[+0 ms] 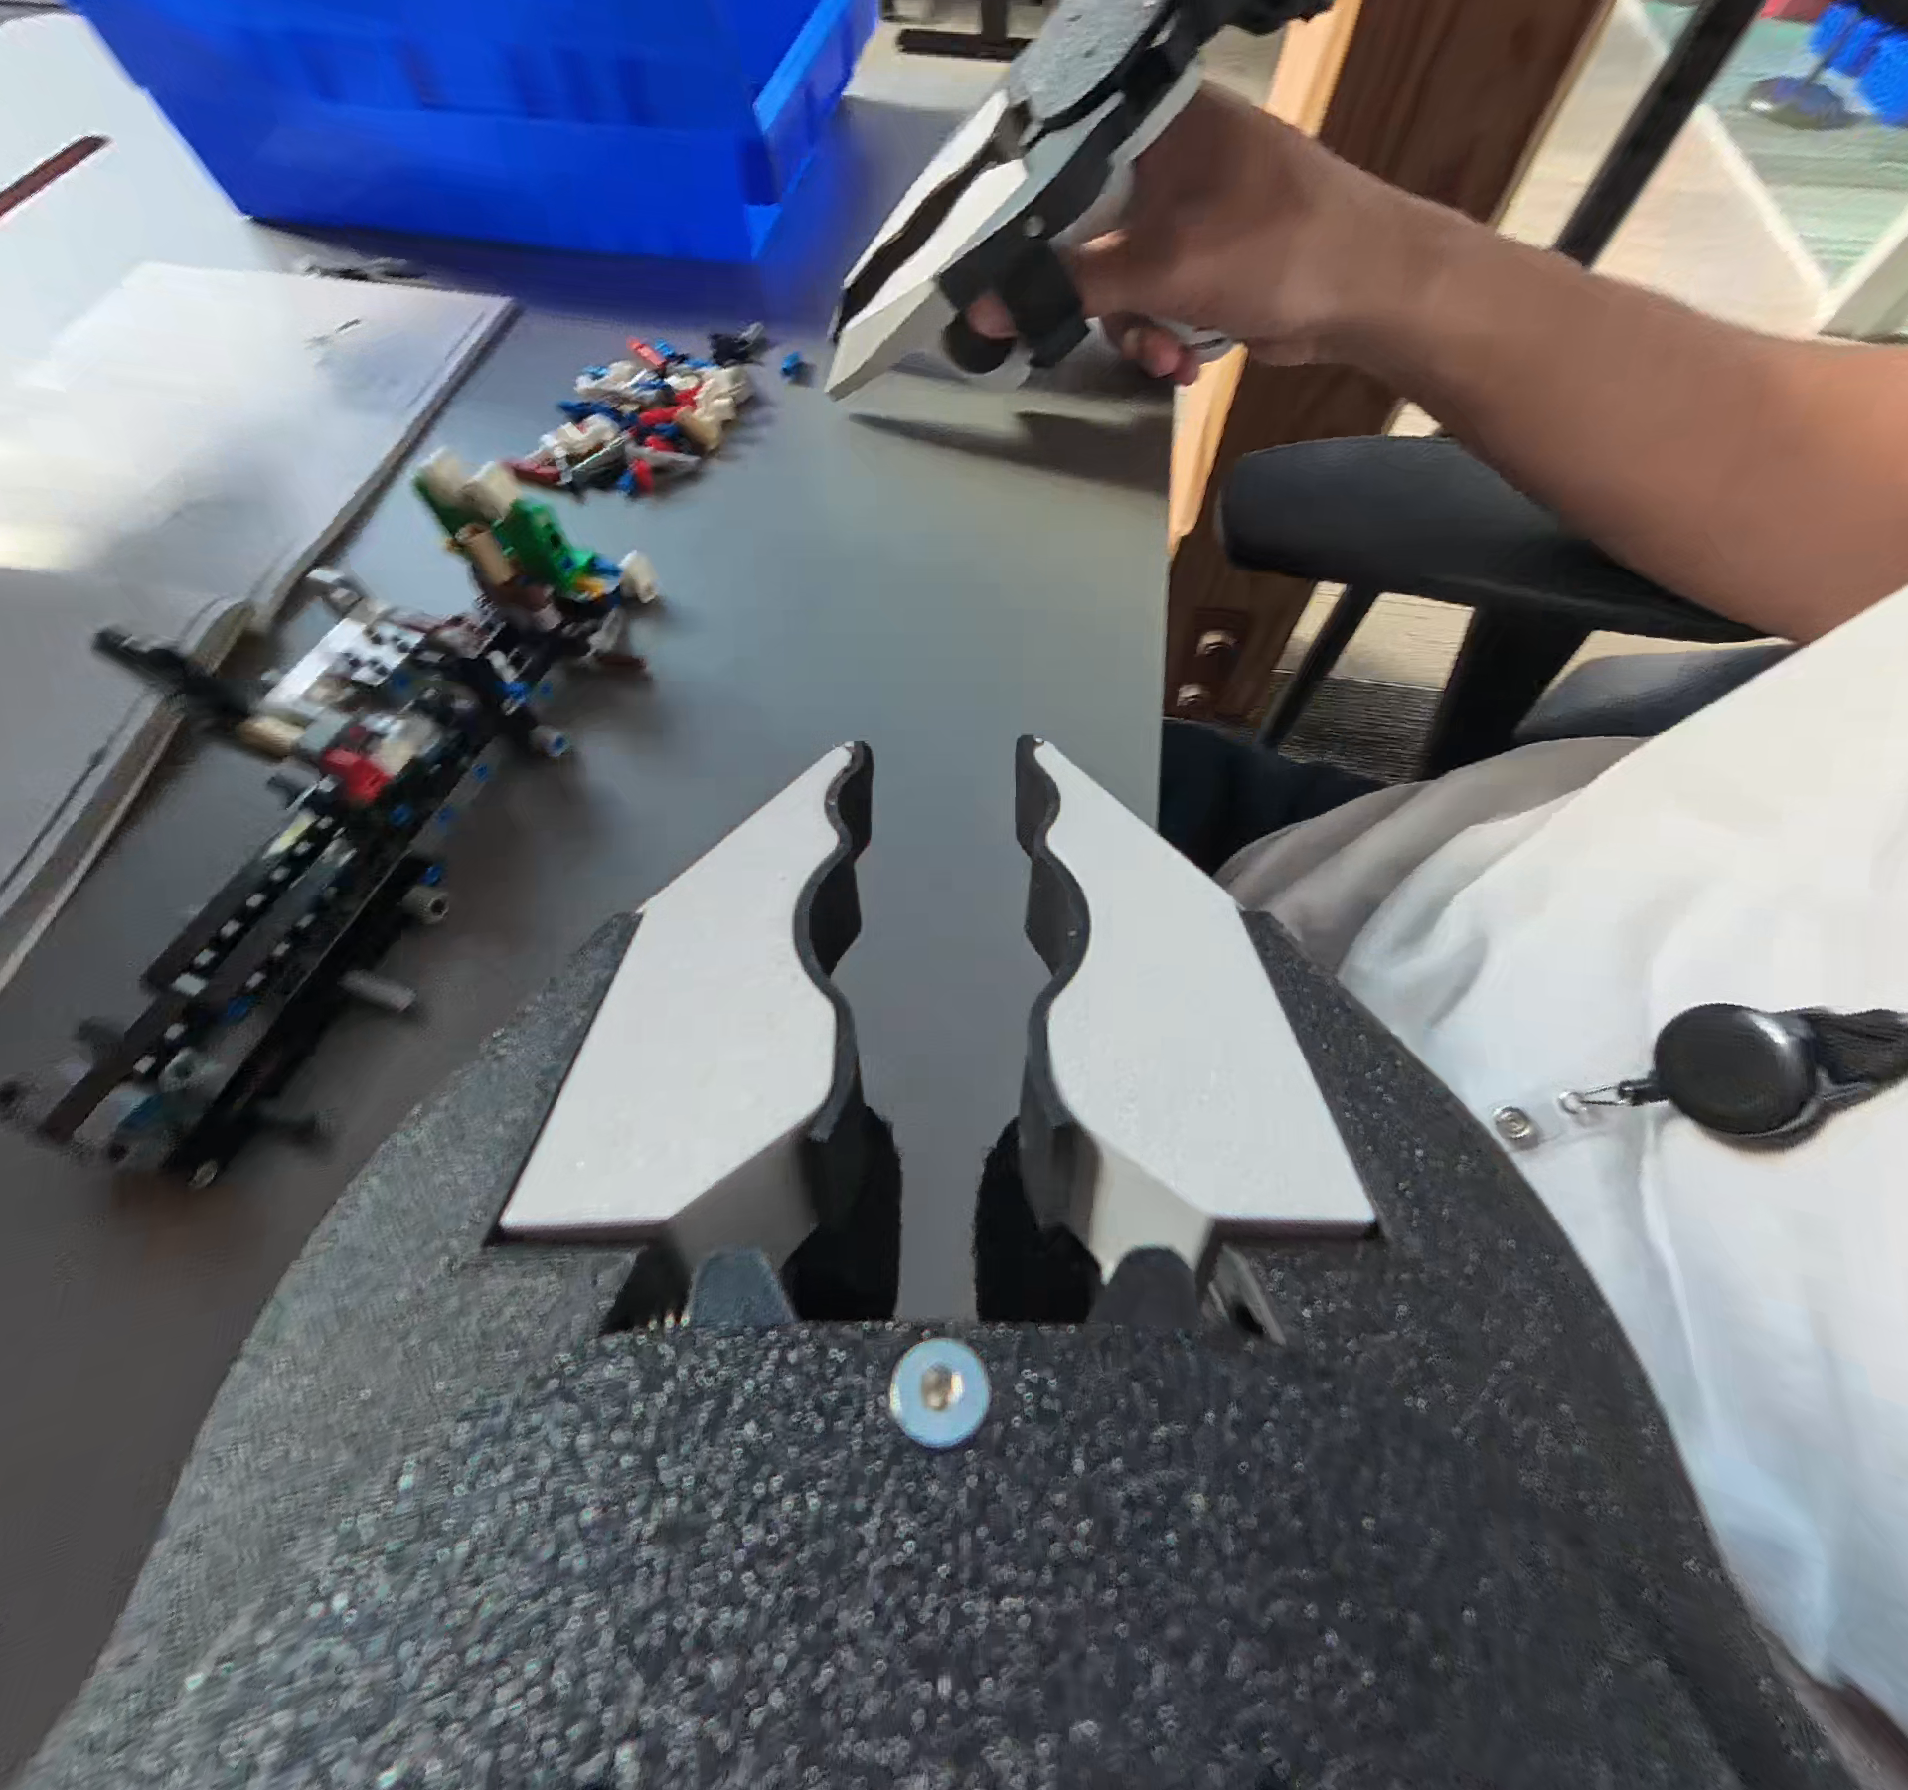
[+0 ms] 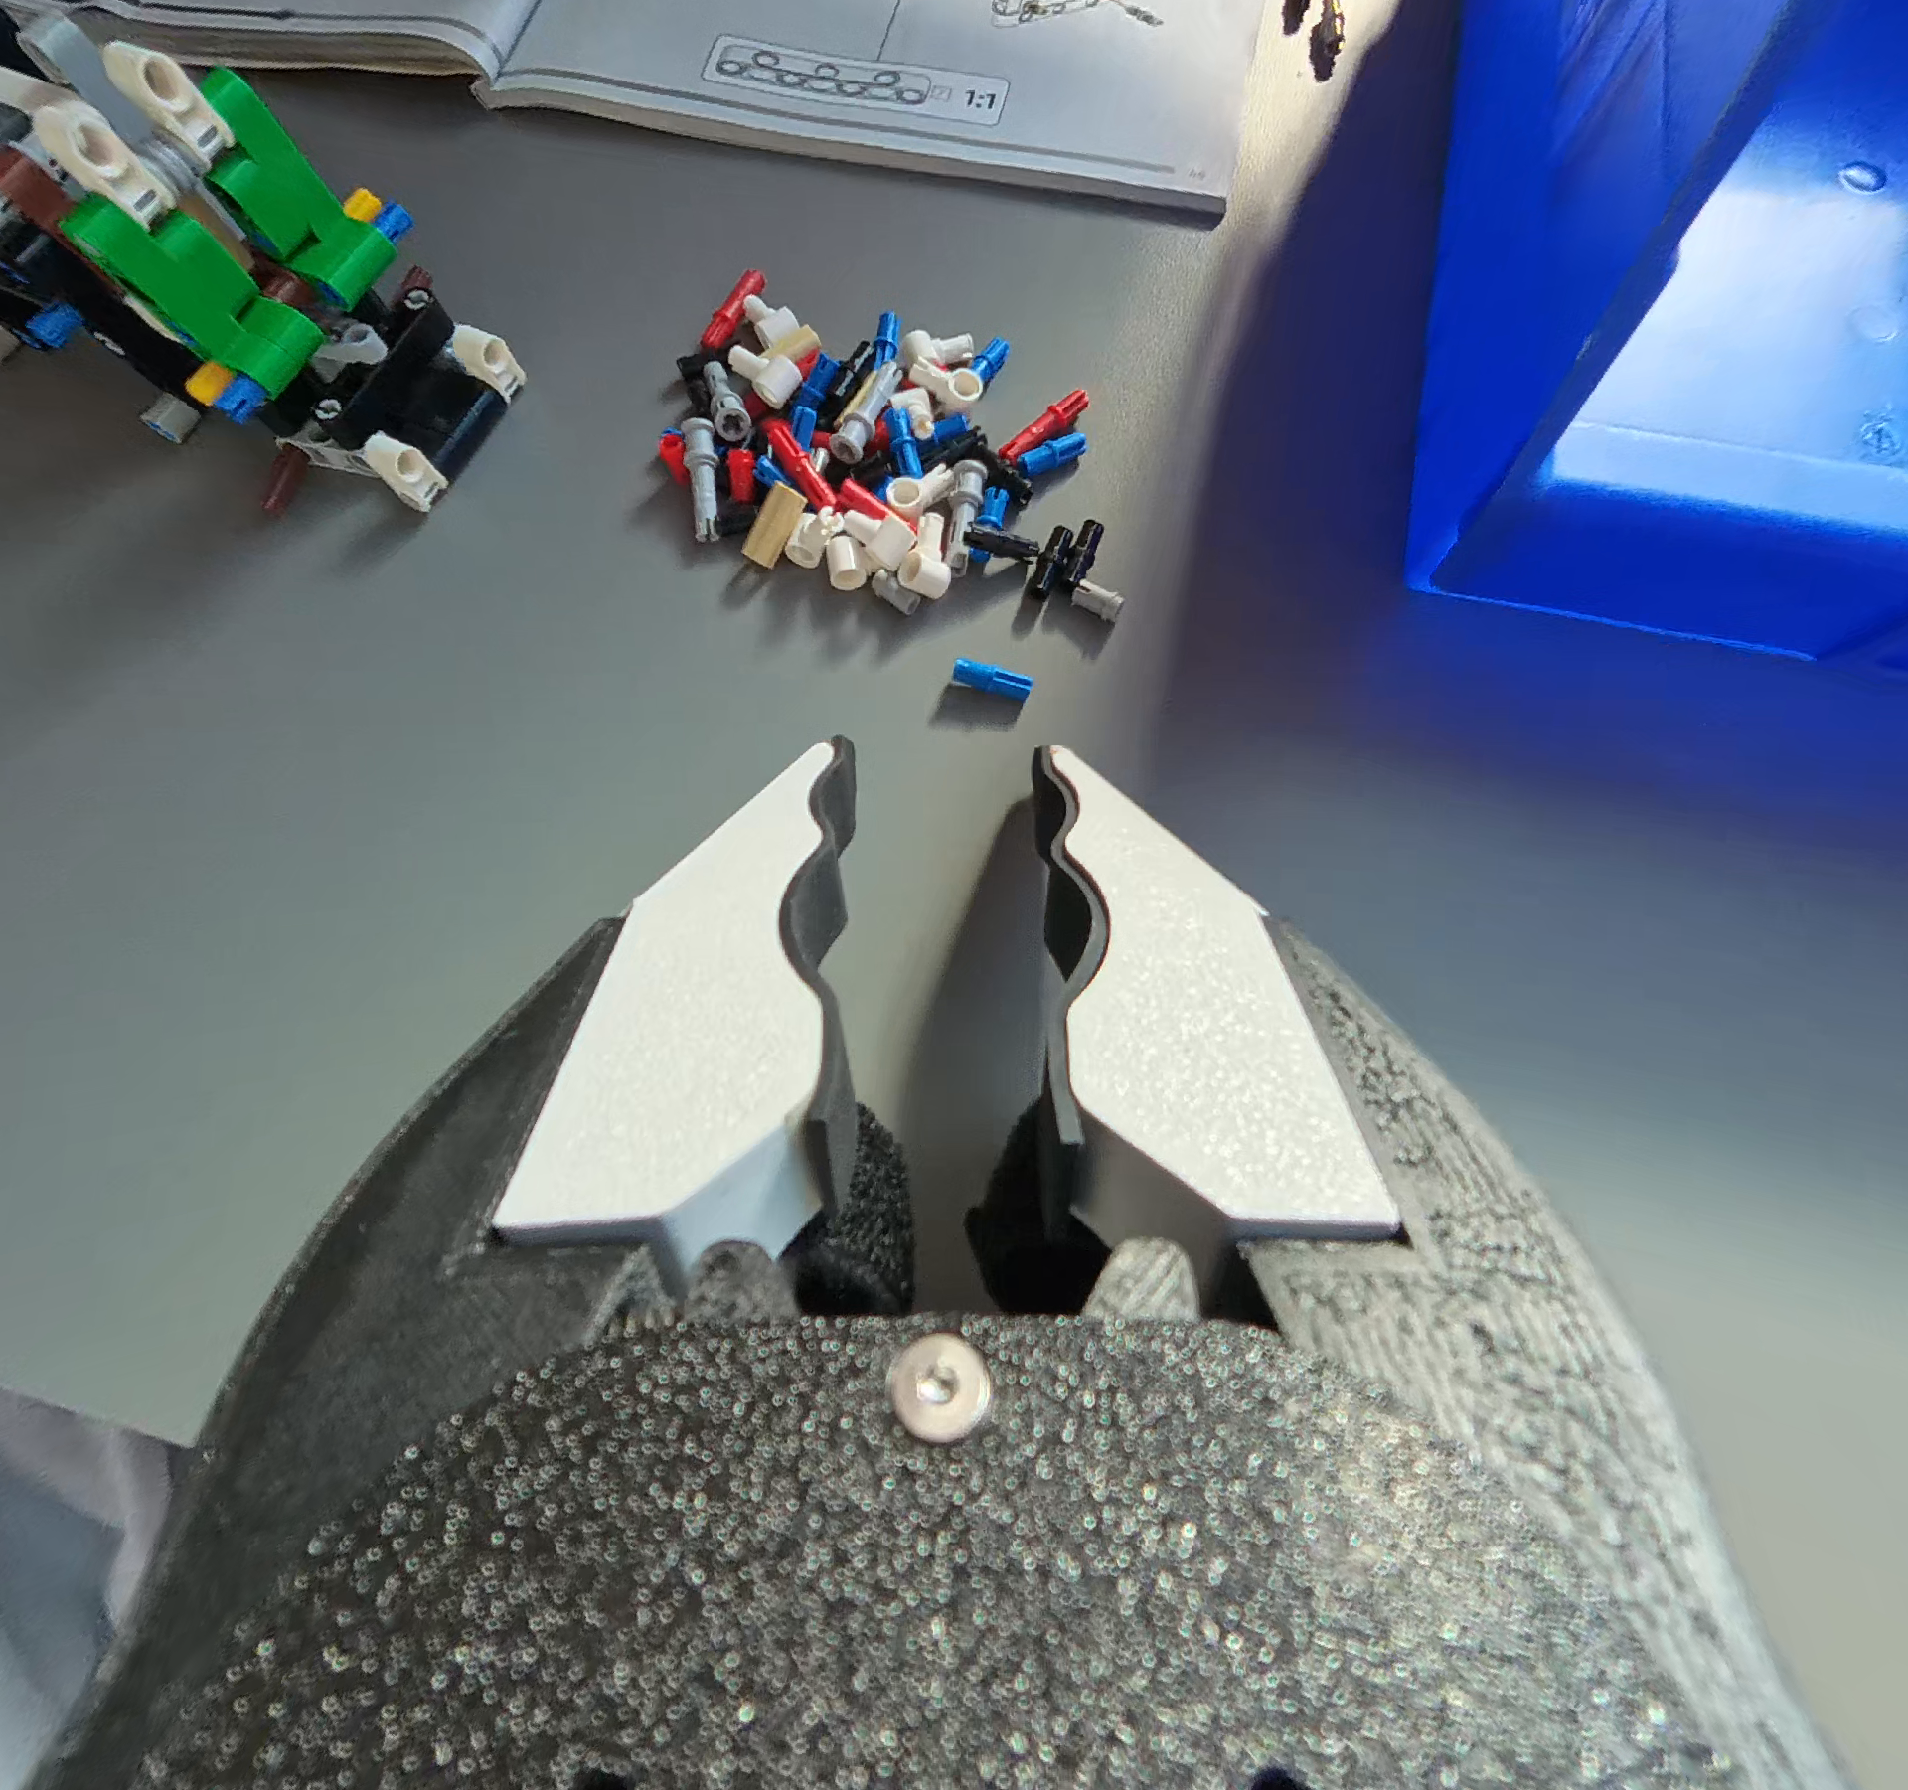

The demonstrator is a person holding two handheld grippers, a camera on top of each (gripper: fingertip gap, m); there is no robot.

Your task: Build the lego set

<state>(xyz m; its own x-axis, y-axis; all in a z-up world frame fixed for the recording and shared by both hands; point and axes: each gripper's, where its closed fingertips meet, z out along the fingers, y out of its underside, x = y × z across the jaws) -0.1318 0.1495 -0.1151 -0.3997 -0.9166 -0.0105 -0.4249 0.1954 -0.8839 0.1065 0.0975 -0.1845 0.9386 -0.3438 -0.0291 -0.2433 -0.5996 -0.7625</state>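
Right gripper, jaws parted and empty (as are the left gripper's), hovers just short of a stray blue connector pin lying apart from the loose pin pile, where it is easiest to single out.

Matt grey table, glossy blue plastic bin, shiny plastic pins, paper booklet.

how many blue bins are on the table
1: the blue bin stands at the table's far side, beyond the pile of pins. Others may lie out of view.

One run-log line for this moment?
left gripper: open, empty | right gripper: open, empty, nearest blue pin | table
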